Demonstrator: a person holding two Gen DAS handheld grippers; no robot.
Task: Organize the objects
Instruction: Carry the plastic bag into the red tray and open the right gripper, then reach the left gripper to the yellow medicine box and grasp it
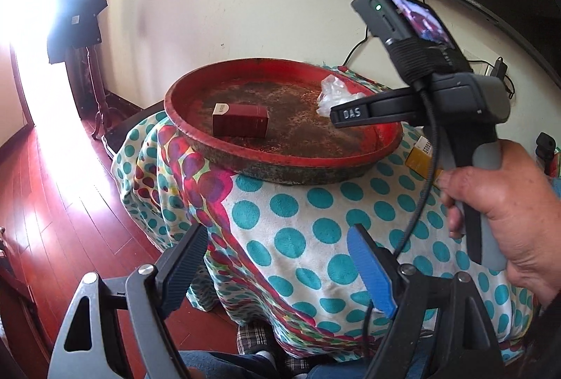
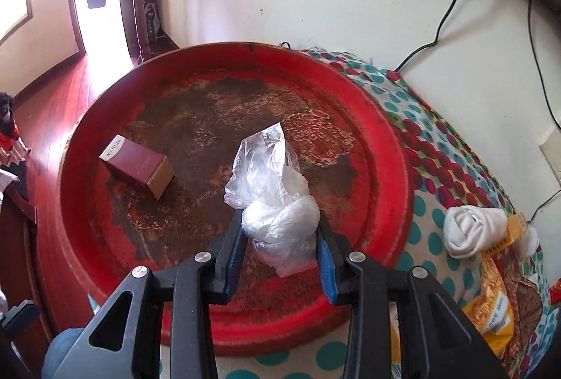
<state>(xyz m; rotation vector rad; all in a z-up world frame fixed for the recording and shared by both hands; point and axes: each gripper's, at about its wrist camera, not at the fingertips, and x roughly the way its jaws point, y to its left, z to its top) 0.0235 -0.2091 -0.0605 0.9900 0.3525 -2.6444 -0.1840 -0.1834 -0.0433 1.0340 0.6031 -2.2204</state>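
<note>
Plastic bag [image 2: 277,200], crumpled, is clamped in the right gripper [image 2: 280,238] above the red tray [image 2: 385,147] holding a maroon box [image 2: 138,168]; the left gripper [image 1: 280,259] stands wide apart, empty.

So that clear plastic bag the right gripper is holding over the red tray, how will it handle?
The plastic bag looks crumpled and thin, so it is probably floppy and very light. Its loose end sticks up past the right gripper, so it may slip or catch air when released over the red tray.
</note>
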